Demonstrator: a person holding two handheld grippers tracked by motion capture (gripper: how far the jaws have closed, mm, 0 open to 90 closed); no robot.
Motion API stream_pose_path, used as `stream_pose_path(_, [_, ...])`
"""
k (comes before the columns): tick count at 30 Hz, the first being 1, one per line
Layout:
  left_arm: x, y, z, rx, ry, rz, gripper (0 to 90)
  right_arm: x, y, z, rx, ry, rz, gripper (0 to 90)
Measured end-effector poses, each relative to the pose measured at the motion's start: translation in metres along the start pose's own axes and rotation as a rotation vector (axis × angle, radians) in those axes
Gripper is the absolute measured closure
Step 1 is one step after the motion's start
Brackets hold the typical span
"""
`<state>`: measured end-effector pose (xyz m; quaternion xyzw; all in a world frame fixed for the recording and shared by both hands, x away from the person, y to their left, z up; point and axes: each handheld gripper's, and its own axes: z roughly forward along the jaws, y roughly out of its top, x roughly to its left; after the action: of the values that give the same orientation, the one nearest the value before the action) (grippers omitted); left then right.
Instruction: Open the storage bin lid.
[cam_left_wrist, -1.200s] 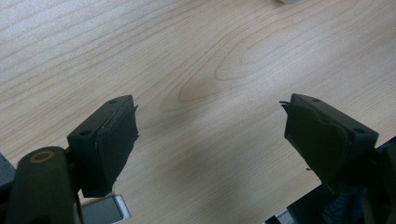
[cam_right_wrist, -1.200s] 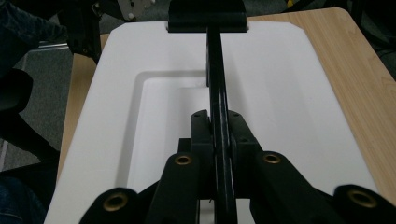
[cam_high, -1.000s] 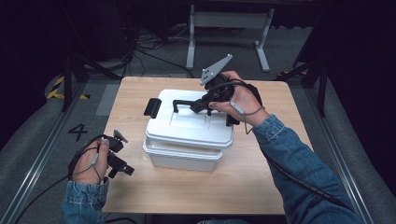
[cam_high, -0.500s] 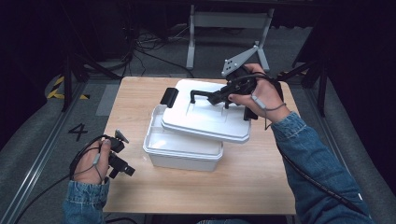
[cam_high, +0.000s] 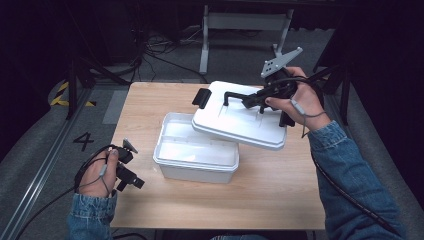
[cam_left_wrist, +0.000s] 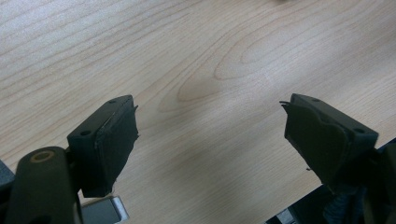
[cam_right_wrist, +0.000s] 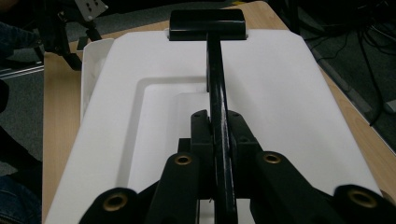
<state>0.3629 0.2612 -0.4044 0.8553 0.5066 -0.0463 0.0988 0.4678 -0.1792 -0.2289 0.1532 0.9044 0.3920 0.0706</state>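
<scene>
The lid (cam_high: 240, 120) has shifted farther right off the box (cam_high: 196, 148), right gripper (cam_high: 255, 100) clenching its handle (cam_right_wrist: 218, 107), left gripper (cam_left_wrist: 210, 135) spread.

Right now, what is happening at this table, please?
A person is taking the white lid off a white box. The right claw is shut on the lid's black handle and holds the lid tilted in the air, partly above the box's far right side. The box stands open on the wooden table. The left claw is open, holds nothing, and sits by the table's near left edge.
</scene>
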Motion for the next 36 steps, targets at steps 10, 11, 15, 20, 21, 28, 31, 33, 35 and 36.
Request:
stream_pose_path(10, [-0.001,0.0,0.0,0.002,-0.005,-0.003,18.0,-0.018,-0.023,-0.018,-0.009,-0.037,0.062,84.2])
stream_pose_path(11, [-0.001,0.0,0.0,0.002,-0.005,-0.003,18.0,-0.019,-0.024,-0.019,-0.01,-0.038,0.069,84.2])
stream_pose_path(15, [-0.002,0.0,0.001,0.001,-0.004,-0.004,18.0,-0.029,-0.035,-0.026,-0.02,-0.056,0.099,84.2])
stream_pose_path(20, [-0.001,0.0,0.0,0.004,-0.001,-0.004,18.0,-0.036,-0.042,-0.033,-0.019,-0.089,0.125,84.2])
stream_pose_path(21, [-0.001,0.0,0.001,0.007,-0.004,-0.005,18.0,-0.038,-0.044,-0.034,-0.021,-0.105,0.128,84.1])
stream_pose_path(28, [0.0,0.0,0.001,0.005,-0.008,-0.008,18.0,-0.053,-0.059,-0.038,-0.013,-0.157,0.169,84.2])
stream_pose_path(31, [0.0,0.0,0.001,0.009,-0.005,-0.005,18.0,-0.058,-0.065,-0.038,-0.009,-0.166,0.186,84.1])
stream_pose_path(33, [0.0,0.0,0.001,0.014,-0.007,-0.004,18.0,-0.065,-0.074,-0.037,-0.01,-0.18,0.208,84.2])
stream_pose_path(35, [0.0,0.0,0.001,0.01,-0.005,-0.005,18.0,-0.069,-0.08,-0.035,-0.006,-0.184,0.223,84.1])
stream_pose_path(36, [0.0,0.0,0.001,0.01,-0.005,-0.005,18.0,-0.07,-0.082,-0.034,-0.003,-0.187,0.23,84.1])
